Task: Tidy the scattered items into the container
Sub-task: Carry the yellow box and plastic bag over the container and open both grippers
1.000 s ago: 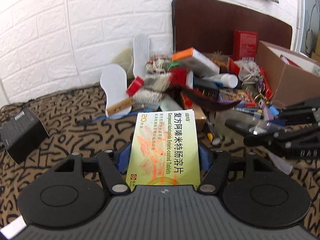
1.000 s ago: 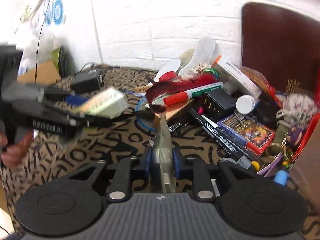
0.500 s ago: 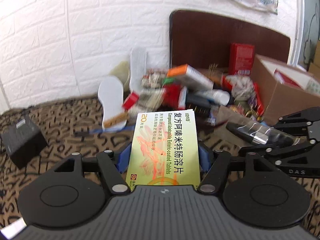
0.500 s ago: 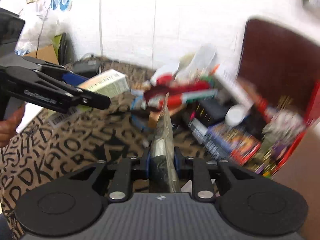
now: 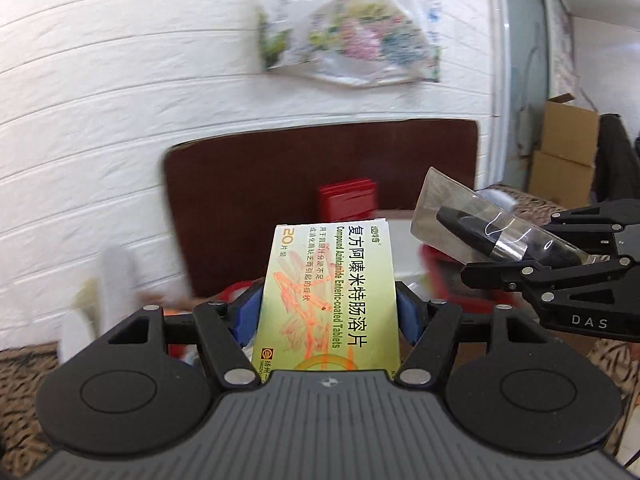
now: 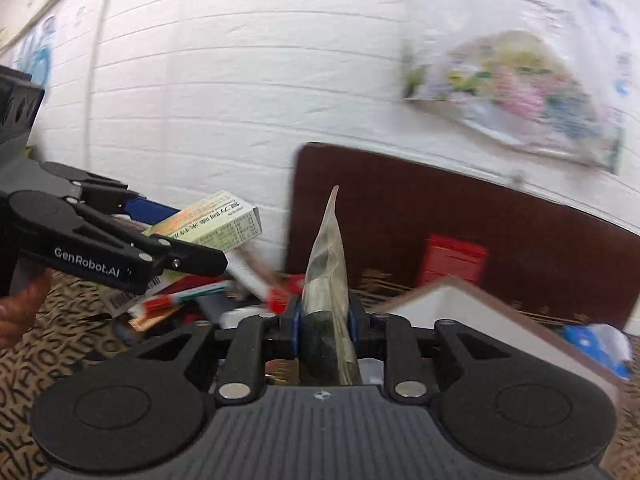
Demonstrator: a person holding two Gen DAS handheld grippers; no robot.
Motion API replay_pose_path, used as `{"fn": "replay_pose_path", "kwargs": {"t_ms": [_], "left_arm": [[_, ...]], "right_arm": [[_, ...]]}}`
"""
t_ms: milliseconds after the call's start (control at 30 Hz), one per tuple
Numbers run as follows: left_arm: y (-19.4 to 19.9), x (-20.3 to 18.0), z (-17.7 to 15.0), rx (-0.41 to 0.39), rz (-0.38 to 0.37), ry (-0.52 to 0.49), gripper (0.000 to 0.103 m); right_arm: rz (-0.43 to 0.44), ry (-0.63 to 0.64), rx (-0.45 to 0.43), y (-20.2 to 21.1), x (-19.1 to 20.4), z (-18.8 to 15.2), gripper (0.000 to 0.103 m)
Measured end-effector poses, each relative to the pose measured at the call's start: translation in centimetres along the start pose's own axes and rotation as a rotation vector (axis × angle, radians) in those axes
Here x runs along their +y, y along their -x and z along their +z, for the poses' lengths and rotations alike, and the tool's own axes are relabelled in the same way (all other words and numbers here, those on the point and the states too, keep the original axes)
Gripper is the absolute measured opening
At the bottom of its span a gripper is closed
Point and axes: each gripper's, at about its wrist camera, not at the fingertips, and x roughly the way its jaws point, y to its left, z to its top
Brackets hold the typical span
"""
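My left gripper [image 5: 329,312] is shut on a yellow-green tablet box [image 5: 328,292] with Chinese print, held up in the air; the box also shows in the right wrist view [image 6: 216,224]. My right gripper [image 6: 323,320] is shut on a black pen in a clear plastic sleeve [image 6: 326,280]; the sleeve also shows at the right of the left wrist view [image 5: 488,232]. The cardboard box container [image 6: 492,320] lies low and to the right of the right gripper, its white inner wall showing. The pile of scattered items [image 6: 224,300] lies below the left gripper.
A dark brown board [image 5: 312,168] leans on the white brick wall, with a red box [image 5: 348,200] in front of it. A flowered plastic bag [image 5: 352,32] hangs on the wall. The table has a leopard-letter cloth [image 6: 48,352]. Cardboard boxes [image 5: 564,152] stand at the far right.
Both grippers have risen and tilted upward with their items; the pile and table have dropped low in both views and the wall bag has come into sight. The container is closer to the right gripper.
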Motion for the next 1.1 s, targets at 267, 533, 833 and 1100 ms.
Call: {"fn": "replay_pose_path", "kwargs": {"t_ms": [267,533,833,1100], "left_arm": [[-7.0,-5.7,2.5,0.025,-0.122,-0.027,0.068],[-11.2,-7.3,1.3,0.115,-0.099,-0.025,0.068],[-12.4,-7.5,1.1,0.153,-0.063,-0.02,0.08],[-10.9,-6.9,1.6,0.122,-0.061,-0.021,0.083]], "right_arm": [[-0.163,-0.142,0.052,0.7,-8.8,-3.3,0.02],[-0.213,-0.237,0.125,-1.3,-12.6,-6.4,0.021],[-0.205,-0.258,0.142,-1.6,-13.0,-7.3,0.047],[-0.246,-0.239,0.099,-0.6,-12.4,-7.1,0.067]]}}
